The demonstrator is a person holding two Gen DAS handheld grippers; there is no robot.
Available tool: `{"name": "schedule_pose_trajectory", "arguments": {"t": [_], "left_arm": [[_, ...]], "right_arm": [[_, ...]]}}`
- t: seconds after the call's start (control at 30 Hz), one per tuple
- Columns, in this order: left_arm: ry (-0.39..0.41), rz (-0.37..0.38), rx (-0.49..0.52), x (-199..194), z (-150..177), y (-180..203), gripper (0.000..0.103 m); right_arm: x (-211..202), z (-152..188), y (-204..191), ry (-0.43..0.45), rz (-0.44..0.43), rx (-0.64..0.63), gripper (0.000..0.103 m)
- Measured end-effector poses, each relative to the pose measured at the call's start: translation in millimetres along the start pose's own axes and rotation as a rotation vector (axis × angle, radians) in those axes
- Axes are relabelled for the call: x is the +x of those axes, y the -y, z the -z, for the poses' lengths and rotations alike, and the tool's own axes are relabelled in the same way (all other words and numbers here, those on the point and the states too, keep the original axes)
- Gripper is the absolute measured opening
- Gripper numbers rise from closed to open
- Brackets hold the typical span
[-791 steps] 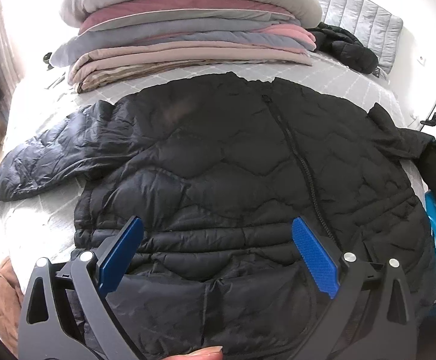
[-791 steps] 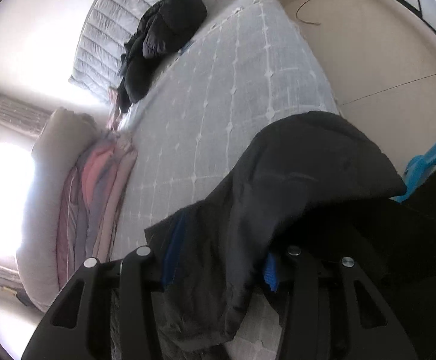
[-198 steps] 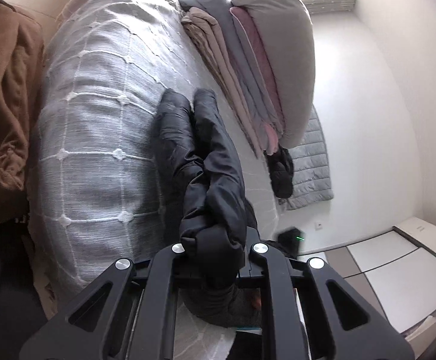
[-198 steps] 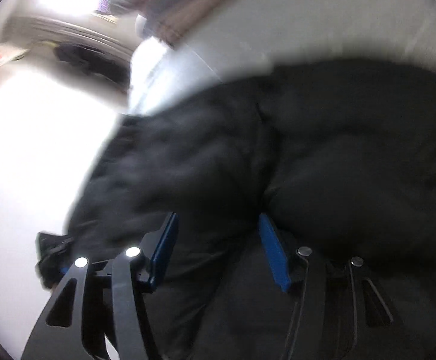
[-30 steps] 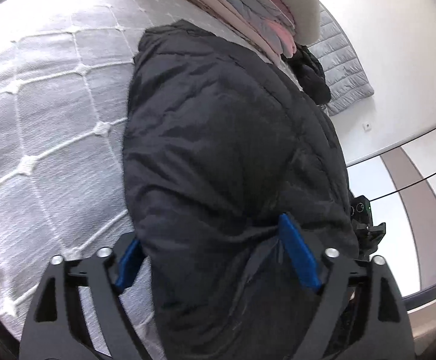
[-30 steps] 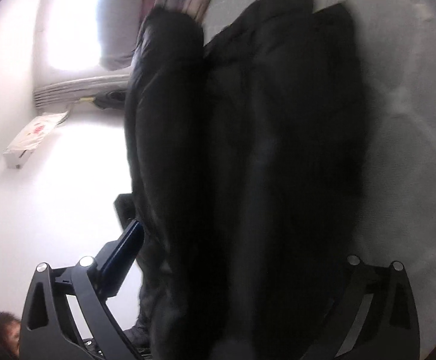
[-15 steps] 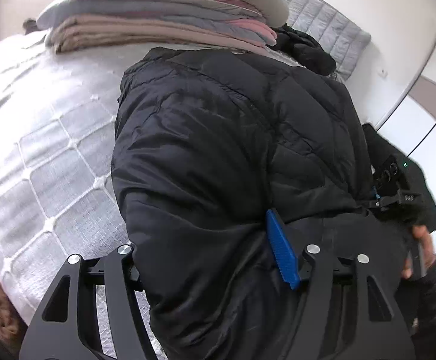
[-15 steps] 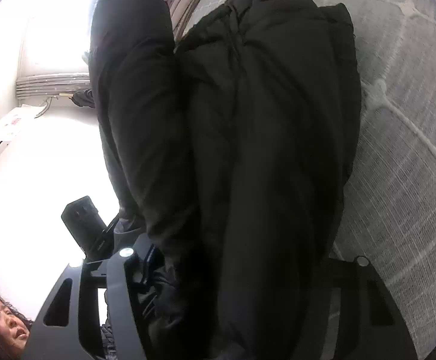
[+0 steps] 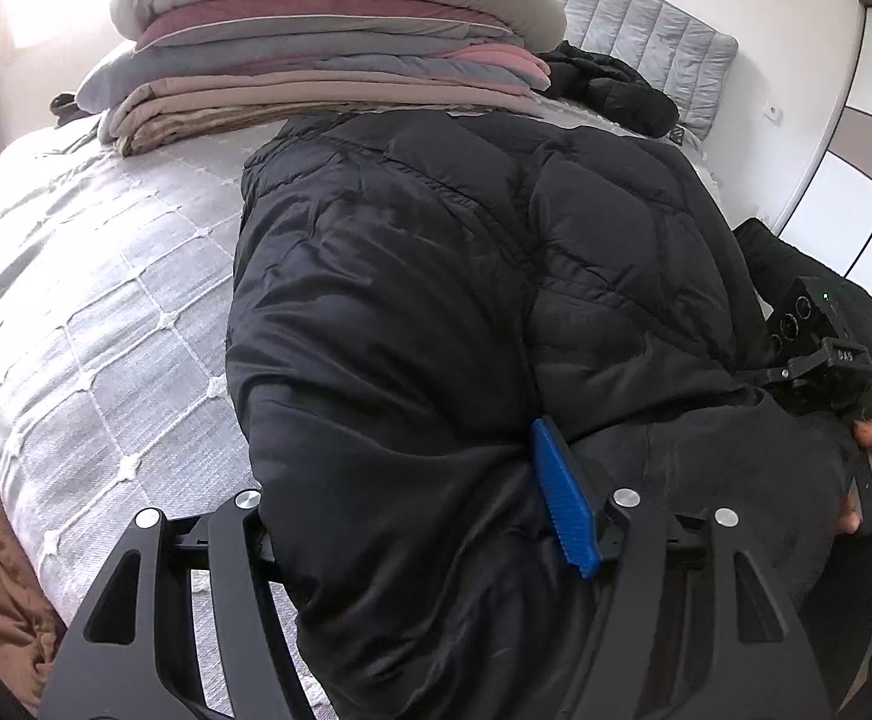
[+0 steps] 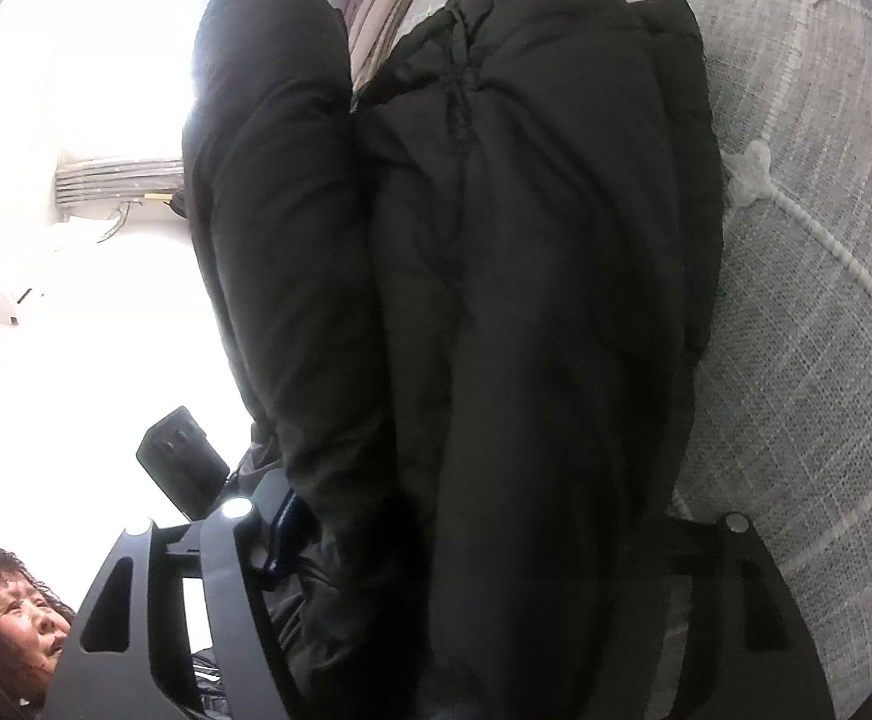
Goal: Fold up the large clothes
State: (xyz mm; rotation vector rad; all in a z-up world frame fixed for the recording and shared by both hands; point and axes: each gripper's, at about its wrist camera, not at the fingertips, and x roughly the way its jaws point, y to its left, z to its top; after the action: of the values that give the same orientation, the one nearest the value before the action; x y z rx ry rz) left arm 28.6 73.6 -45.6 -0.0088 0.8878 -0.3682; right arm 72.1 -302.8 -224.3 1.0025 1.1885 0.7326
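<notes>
I'm clamping the folded black puffer jacket [image 9: 436,312] in my left gripper [image 9: 418,516], its near end bulging between the fingers, the rest stretching ahead across the grey bedspread [image 9: 106,312]. My right gripper [image 10: 466,540] is also gripping that near end (jaws just easing slightly wider), blue pad [image 10: 283,522] pressing the fabric.

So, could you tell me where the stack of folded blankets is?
In the left wrist view, the stack of folded blankets sits on the bed's far side, behind the black jacket.
</notes>
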Motion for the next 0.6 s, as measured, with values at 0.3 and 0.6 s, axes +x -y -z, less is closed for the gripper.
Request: {"name": "schedule_pose_trajectory", "arguments": {"t": [0.3,0.6], "left_arm": [[0.008,-0.015,0.012,-4,3,3,0.062],[0.033,-0.058,0.066,-9,8,13,0.062]], "right_arm": [[-4,-8,-4,0.002,-0.023,0.011,0.072],[-2,-15,-5,0.0,-0.03,0.01,0.073]]}}
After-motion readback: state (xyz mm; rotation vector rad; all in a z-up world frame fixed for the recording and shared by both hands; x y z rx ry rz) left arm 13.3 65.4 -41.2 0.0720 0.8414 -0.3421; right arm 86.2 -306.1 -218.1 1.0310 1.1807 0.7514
